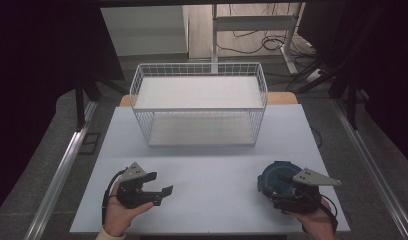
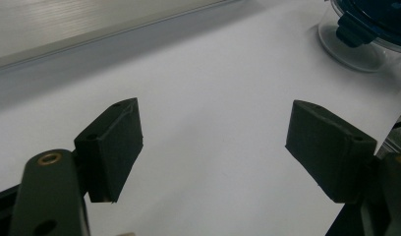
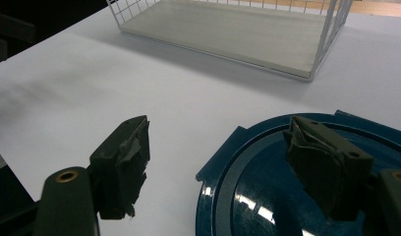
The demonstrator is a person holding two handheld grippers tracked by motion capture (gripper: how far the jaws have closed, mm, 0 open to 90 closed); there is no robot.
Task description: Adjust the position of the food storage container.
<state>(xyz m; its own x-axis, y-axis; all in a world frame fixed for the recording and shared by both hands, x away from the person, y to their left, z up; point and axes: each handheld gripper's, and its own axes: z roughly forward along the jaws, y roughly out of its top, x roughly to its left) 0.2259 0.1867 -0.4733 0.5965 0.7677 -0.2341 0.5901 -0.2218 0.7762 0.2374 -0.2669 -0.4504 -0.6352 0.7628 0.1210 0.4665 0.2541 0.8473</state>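
A round clear container with a dark blue lid (image 1: 274, 176) stands on the white table (image 1: 207, 170) at the front right. My right gripper (image 1: 279, 189) hangs over it, open. In the right gripper view one jaw is above the blue lid (image 3: 287, 196) and the other is above bare table beside the lid's edge, so the right gripper (image 3: 223, 162) holds nothing. My left gripper (image 1: 159, 185) rests in a hand at the front left, open and empty, its jaws pointing right. Beyond the open left gripper (image 2: 213, 142) the container (image 2: 360, 34) shows at the far right.
A white two-tier wire basket (image 1: 198, 64) stands at the back middle of the table, with pale boards as its shelves; its lower corner (image 3: 316, 73) shows ahead of the right gripper. Dark floor, metal rails and cables lie around the table.
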